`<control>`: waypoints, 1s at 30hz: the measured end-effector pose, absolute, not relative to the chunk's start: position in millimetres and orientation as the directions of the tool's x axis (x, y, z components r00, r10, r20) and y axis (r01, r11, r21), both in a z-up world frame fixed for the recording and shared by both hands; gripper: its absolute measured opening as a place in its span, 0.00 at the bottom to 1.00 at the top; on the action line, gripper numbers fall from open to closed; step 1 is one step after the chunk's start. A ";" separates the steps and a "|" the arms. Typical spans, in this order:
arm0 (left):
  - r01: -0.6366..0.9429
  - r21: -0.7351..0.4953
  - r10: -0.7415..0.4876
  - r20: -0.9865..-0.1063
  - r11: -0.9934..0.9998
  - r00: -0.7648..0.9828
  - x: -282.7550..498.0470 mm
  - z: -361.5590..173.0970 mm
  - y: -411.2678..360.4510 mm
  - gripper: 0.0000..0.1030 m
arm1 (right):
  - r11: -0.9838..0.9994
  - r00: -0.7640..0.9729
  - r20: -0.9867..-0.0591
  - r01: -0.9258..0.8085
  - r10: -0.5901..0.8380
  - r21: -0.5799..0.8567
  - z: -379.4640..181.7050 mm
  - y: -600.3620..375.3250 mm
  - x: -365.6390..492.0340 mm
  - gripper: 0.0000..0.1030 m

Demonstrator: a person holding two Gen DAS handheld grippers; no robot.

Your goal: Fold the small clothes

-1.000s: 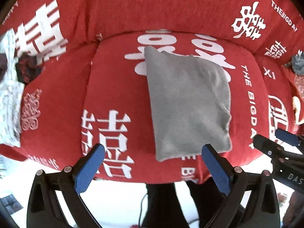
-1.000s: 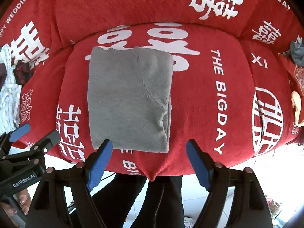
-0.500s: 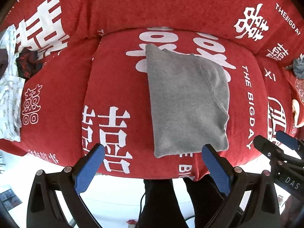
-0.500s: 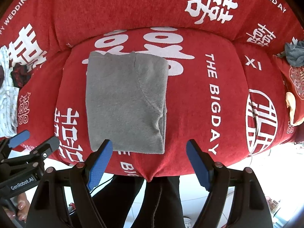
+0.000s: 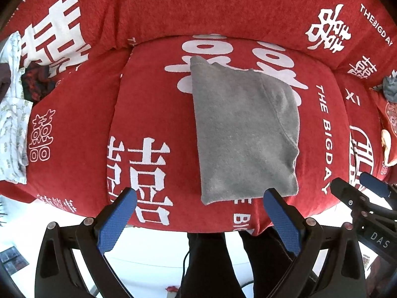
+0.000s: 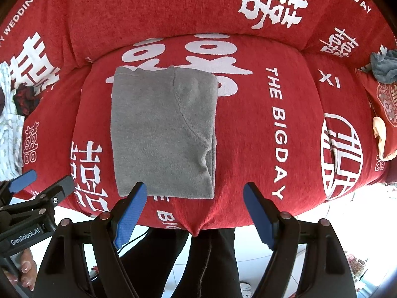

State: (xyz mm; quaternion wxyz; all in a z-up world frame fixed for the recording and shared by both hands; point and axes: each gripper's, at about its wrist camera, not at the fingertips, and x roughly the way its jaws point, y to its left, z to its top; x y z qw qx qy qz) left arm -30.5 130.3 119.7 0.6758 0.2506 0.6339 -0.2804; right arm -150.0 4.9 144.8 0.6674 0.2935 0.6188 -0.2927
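Note:
A grey garment (image 5: pixel 245 134) (image 6: pixel 163 134) lies folded into a flat rectangle on the red seat cushion (image 5: pixel 153 114) (image 6: pixel 248 134), which has white characters printed on it. My left gripper (image 5: pixel 199 195) hovers open over the cushion's front edge, just short of the garment's near hem, with nothing between its blue pads. My right gripper (image 6: pixel 194 188) also hangs open and empty above the garment's near right corner. Each gripper shows at the edge of the other's view: the right gripper (image 5: pixel 359 188) and the left gripper (image 6: pixel 44 181). Neither one touches the cloth.
A heap of patterned white and dark clothes (image 5: pixel 15 114) (image 6: pixel 10 129) lies on the sofa's left end. A bunched grey item (image 5: pixel 389 87) (image 6: pixel 383 65) sits at the far right. A person's dark trouser legs (image 5: pixel 211 260) (image 6: pixel 198 260) stand at the sofa front over a pale floor.

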 end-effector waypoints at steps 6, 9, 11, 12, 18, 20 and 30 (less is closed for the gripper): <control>0.698 -0.014 -0.058 -0.998 0.716 0.040 -31.9 119.1 130.4 0.99 | 0.655 0.062 -0.998 0.755 -0.029 0.028 144.7 6.2 -151.0 0.80; 0.697 -0.010 -0.054 -0.998 0.717 0.041 -31.8 118.3 130.6 0.99 | 0.655 0.063 -0.998 0.755 -0.028 0.029 144.5 6.1 -150.7 0.80; 0.696 -0.011 -0.052 -0.998 0.718 0.038 -31.5 117.6 130.7 0.99 | 0.655 0.062 -0.998 0.755 -0.027 0.029 144.4 6.2 -150.9 0.80; 0.697 -0.010 -0.051 -0.998 0.717 0.039 -31.2 117.5 130.8 0.99 | 0.654 0.061 -0.998 0.756 -0.027 0.029 144.2 6.7 -150.9 0.80; 0.700 -0.005 -0.046 -0.998 0.714 0.040 -30.0 117.0 130.3 0.99 | 0.653 0.058 -0.998 0.757 -0.022 0.029 142.8 6.0 -150.0 0.80; 0.700 -0.005 -0.045 -0.998 0.714 0.038 -29.6 116.4 130.0 0.99 | 0.653 0.058 -0.998 0.757 -0.024 0.028 142.8 6.4 -149.8 0.80; 0.702 -0.003 -0.042 -0.998 0.713 0.039 -29.1 114.9 129.7 0.99 | 0.652 0.056 -0.998 0.758 -0.025 0.026 142.2 7.0 -148.7 0.80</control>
